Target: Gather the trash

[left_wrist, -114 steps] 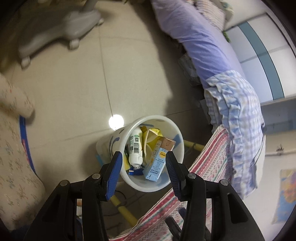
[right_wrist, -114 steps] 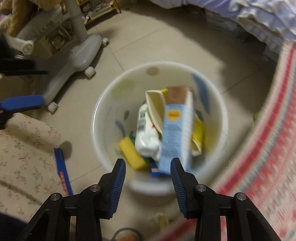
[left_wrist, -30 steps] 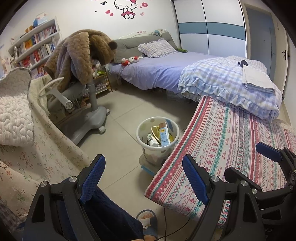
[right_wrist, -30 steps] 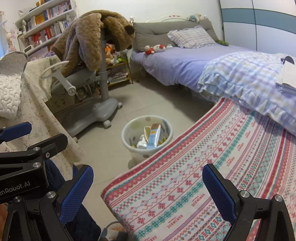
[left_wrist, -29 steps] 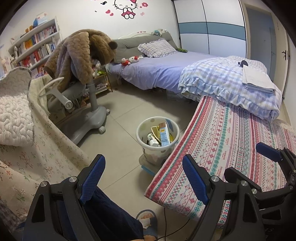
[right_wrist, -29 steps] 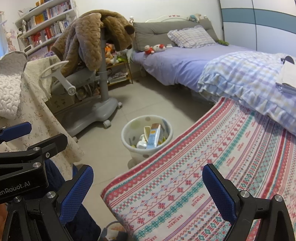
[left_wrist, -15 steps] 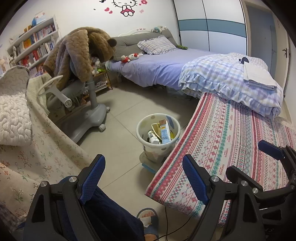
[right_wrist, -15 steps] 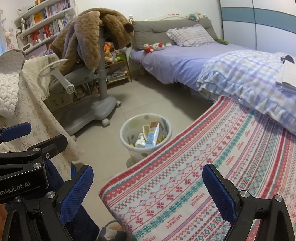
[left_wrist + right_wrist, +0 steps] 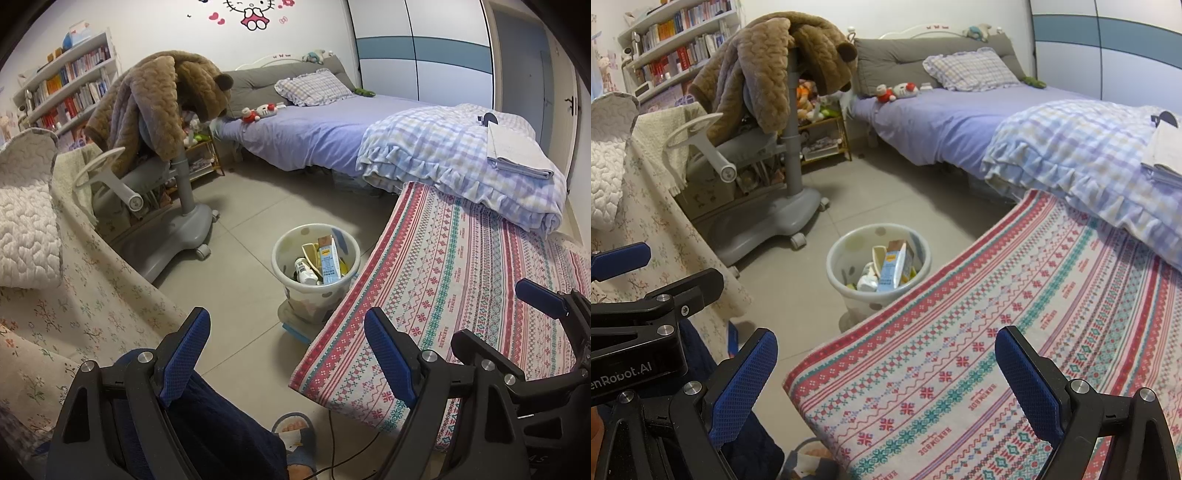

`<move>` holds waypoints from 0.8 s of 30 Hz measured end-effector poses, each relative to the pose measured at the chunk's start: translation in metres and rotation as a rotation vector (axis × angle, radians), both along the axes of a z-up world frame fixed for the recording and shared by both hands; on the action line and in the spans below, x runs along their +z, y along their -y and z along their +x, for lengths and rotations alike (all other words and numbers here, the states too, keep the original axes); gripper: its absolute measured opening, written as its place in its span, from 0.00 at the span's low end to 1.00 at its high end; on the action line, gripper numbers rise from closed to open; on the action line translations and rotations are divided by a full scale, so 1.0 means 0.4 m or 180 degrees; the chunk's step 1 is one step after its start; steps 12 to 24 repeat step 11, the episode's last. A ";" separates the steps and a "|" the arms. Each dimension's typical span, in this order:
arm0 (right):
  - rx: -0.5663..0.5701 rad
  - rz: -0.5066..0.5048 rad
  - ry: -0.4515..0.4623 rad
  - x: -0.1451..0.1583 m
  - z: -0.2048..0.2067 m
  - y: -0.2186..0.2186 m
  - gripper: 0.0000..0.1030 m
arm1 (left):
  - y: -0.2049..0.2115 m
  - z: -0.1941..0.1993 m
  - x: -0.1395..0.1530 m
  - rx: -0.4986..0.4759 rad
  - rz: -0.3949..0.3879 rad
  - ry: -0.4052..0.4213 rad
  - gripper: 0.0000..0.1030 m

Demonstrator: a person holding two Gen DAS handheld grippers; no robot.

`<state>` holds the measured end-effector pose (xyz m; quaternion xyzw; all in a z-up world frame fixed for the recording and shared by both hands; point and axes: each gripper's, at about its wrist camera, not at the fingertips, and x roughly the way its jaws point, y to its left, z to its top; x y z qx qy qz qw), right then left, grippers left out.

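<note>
Overall, both grippers hang back from the work, well apart from the bin (image 9: 316,266), which stands on the floor tiles just beside the near edge of the striped cloth (image 9: 461,280). From the left gripper (image 9: 286,345) the bin lies straight ahead and a little right of centre; from the right gripper (image 9: 884,369) it lies ahead and left of centre, past the cloth's corner. Neither looks clearly nearer, though the left has the clearer line, with bare floor between it and the bin, whereas the right would have to cross the cloth.

Both pairs of jaws stand wide with nothing between them.

Inside the bin the tallest piece is one blue carton (image 9: 330,260), leaning with its long axis up toward the far rim. Beside it lies one white bottle (image 9: 304,271), neck toward the wall, and one cream cup-like piece (image 9: 310,253); some yellow scraps show beneath, too small to count.

No loose trash shows on floor or cloth, so collecting seems all but finished.
</note>
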<state>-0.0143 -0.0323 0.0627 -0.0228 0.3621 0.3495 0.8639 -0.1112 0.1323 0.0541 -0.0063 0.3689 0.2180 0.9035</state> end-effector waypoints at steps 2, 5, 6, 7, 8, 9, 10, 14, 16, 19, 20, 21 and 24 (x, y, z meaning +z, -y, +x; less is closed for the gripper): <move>-0.0002 -0.0001 0.0003 0.000 0.000 0.000 0.95 | -0.001 0.000 -0.002 -0.0007 -0.0006 -0.0002 0.85; 0.0000 0.0002 -0.0002 0.000 0.000 0.000 0.95 | -0.002 0.000 -0.004 -0.0011 -0.0012 -0.0004 0.85; 0.0000 0.0004 -0.0001 0.000 0.000 0.000 0.95 | -0.002 0.000 -0.004 -0.0012 -0.0011 -0.0005 0.85; -0.0001 0.0002 0.0000 0.000 0.000 0.000 0.95 | -0.002 0.001 -0.005 -0.0014 -0.0012 -0.0008 0.85; -0.0002 0.0001 0.0002 0.000 0.000 0.000 0.95 | -0.001 0.000 -0.005 -0.0013 -0.0013 -0.0009 0.85; 0.0000 0.0001 0.0003 0.000 0.001 0.000 0.95 | -0.001 0.000 -0.006 -0.0012 -0.0014 -0.0011 0.85; 0.0003 0.0000 0.0003 0.000 0.001 0.000 0.95 | 0.000 0.000 -0.005 -0.0012 -0.0014 -0.0011 0.85; 0.0002 0.0001 0.0004 -0.001 0.001 0.000 0.95 | -0.001 0.000 -0.005 -0.0012 -0.0012 -0.0009 0.85; 0.0002 0.0001 0.0004 -0.001 0.001 0.000 0.95 | -0.001 0.000 -0.005 -0.0012 -0.0012 -0.0009 0.85; 0.0002 0.0001 0.0004 -0.001 0.001 0.000 0.95 | -0.001 0.000 -0.005 -0.0012 -0.0012 -0.0009 0.85; 0.0002 0.0001 0.0004 -0.001 0.001 0.000 0.95 | -0.001 0.000 -0.005 -0.0012 -0.0012 -0.0009 0.85; 0.0002 0.0001 0.0004 -0.001 0.001 0.000 0.95 | -0.001 0.000 -0.005 -0.0012 -0.0012 -0.0009 0.85; 0.0002 0.0001 0.0004 -0.001 0.001 0.000 0.95 | -0.001 0.000 -0.005 -0.0012 -0.0012 -0.0009 0.85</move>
